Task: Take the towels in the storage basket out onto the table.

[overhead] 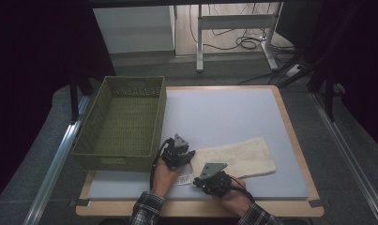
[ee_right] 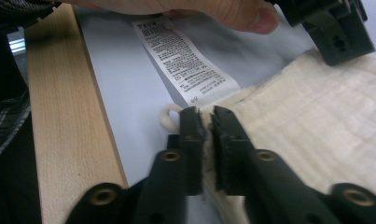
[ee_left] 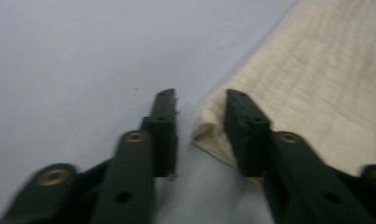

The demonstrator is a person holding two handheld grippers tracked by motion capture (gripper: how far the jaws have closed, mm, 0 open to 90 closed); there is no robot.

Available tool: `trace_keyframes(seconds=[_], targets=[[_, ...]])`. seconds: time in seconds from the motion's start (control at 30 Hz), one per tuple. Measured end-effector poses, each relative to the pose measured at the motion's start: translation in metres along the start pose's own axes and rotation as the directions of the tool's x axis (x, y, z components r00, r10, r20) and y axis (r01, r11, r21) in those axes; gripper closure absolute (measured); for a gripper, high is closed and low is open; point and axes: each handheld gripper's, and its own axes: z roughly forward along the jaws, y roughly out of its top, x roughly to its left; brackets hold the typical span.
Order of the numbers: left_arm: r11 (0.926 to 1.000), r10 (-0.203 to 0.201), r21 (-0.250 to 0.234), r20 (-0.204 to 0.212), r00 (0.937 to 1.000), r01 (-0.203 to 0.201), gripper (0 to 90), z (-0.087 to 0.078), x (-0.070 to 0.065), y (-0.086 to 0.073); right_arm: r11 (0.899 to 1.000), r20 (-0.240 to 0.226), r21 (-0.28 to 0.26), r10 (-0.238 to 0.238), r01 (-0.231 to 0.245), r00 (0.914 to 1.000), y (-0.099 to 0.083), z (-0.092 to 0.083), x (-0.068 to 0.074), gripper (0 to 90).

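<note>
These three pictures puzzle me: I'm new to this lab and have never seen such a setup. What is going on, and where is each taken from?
A person sits at a table and works with two hand-held grippers, each with two black fingers. The high view looks down from above: the left gripper and right gripper both meet the near-left end of a cream woven cloth lying on the pale grey table top. An olive-green woven basket stands at the left.

The other two pictures come from cameras riding on the grippers. In the left gripper view, the fingers stand apart around a cloth corner, not yet pinching it. In the right gripper view, the fingers are shut on the cloth's edge, beside its white printed care label.
</note>
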Motion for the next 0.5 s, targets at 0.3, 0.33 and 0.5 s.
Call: trace_keyframes(seconds=[0.3,0.33,0.5], targets=[[0.9983,-0.049,-0.03,0.039,0.998,0.051,86.8,0.0,-0.004,0.004,0.999,-0.031,-0.032,0.04,-0.041,0.9987,0.003,-0.013,-0.004,85.5],[0.9983,-0.047,-0.032,0.041,0.9981,0.049,86.7,0.0,-0.005,0.005,0.998,-0.031,-0.04,0.039,-0.041,0.9987,0.003,-0.016,-0.005,85.5],[0.999,-0.019,-0.04,0.045,0.9988,0.021,86.3,0.001,-0.011,0.013,0.996,-0.044,-0.069,0.058,-0.061,0.9973,0.003,-0.027,-0.009,85.4]])
